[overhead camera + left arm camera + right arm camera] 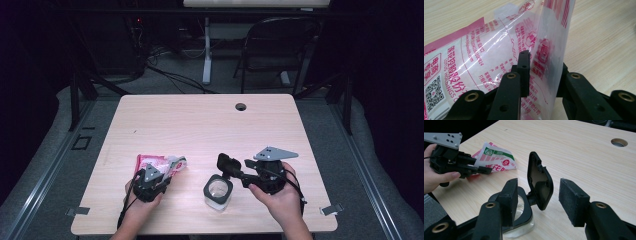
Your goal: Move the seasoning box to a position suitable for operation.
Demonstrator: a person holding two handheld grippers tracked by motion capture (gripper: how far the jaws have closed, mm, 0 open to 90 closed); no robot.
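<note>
A pink-and-white printed plastic bag [150, 161] lies at the table's front left. My left gripper [169, 171] is shut on one edge of the bag [486, 50], and that edge stands up as a flap pinched between the pads of the left gripper [541, 72]. The right gripper view has the bag [496, 157] raised at the left gripper [484, 170]. A clear container [218, 192] with a black rim sits front centre, its black hinged lid [227, 164] flipped up. My right gripper [541, 191] is open, with a jaw on either side of the lid [540, 185] and a gap to each.
The light wooden table [200, 120] has a round cable hole [241, 106] near its far edge. A folding chair [280, 45] and a desk leg stand on the floor beyond. Both hands rest near the front edge.
</note>
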